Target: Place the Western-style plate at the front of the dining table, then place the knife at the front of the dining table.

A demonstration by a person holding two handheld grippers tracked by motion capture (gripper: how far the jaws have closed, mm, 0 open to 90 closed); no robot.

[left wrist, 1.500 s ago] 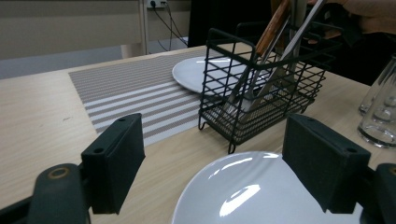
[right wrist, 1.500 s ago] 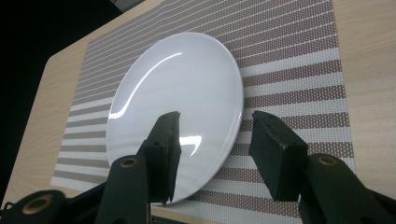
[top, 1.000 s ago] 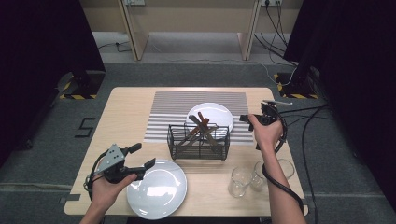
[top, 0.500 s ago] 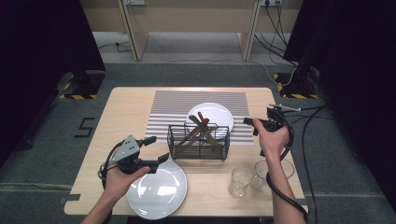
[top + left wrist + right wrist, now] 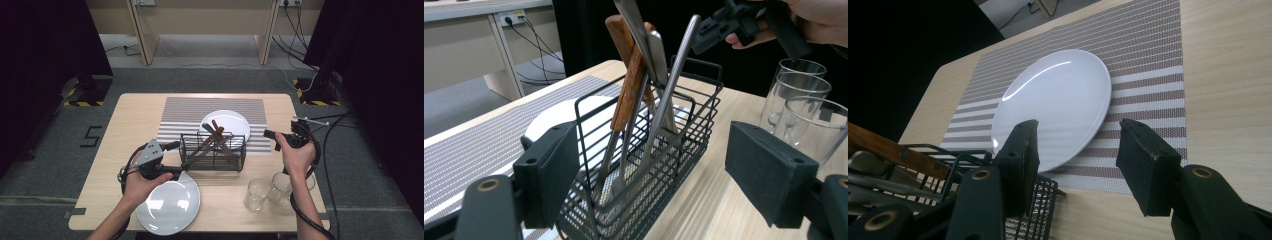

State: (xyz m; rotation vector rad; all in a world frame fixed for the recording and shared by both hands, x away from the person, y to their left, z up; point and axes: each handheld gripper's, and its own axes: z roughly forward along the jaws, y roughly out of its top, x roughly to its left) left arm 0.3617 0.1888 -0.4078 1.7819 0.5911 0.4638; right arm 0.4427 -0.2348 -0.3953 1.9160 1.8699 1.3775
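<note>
Black wire caddy (image 5: 213,151) is the target: left tool (image 5: 176,159) gaping, lined up on its end. Right tool (image 5: 270,140) also apart, near the plate (image 5: 1055,104). Next: advance left, pinch cutlery (image 5: 644,85).

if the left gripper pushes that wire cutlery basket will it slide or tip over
The basket probably slides: it is long and low on smooth wood. The cutlery leans well above its rim, so a high push may rock it and rattle the pieces. Thin open wire suggests it is light; the left gripper, jaws open, could shove it easily.
</note>
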